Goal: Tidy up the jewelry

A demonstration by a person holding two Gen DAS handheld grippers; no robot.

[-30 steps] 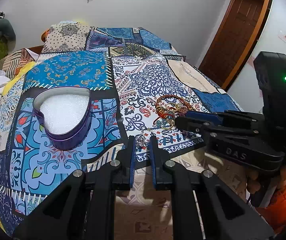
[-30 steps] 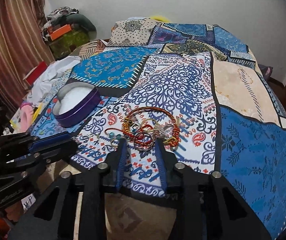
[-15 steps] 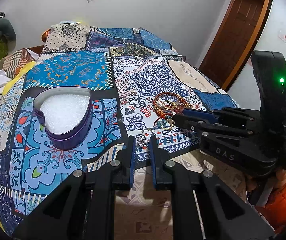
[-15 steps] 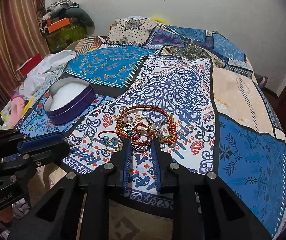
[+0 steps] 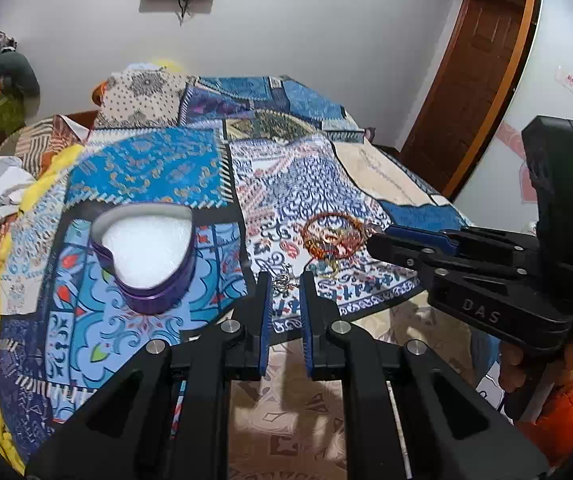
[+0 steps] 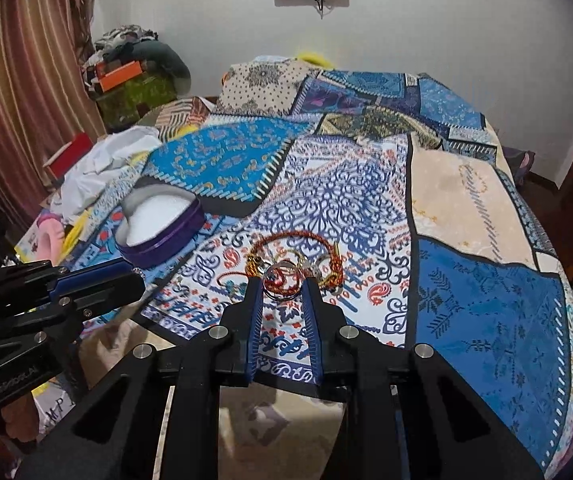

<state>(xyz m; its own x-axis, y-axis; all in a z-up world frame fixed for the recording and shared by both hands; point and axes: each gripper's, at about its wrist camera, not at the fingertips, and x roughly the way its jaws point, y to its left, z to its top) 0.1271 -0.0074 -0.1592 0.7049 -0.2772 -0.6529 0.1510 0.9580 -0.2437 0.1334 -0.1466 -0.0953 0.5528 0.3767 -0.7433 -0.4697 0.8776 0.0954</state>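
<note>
Silver ring [image 6: 282,282] pinched in the right gripper [image 6: 283,285] above the jewelry pile

The ring sits clamped between the right gripper's blue pads; the heap of red-and-gold bangles [image 6: 294,258] lies on the patchwork bedspread [image 6: 486,300] just past the tips, at 12 o'clock. The purple heart-shaped tin [image 6: 160,226], open with white foam lining, rests at 10 o'clock. The left gripper [image 5: 285,286], jaws nearly pressed together, pinches a small silver trinket [image 5: 282,282] near the bedspread edge
</note>
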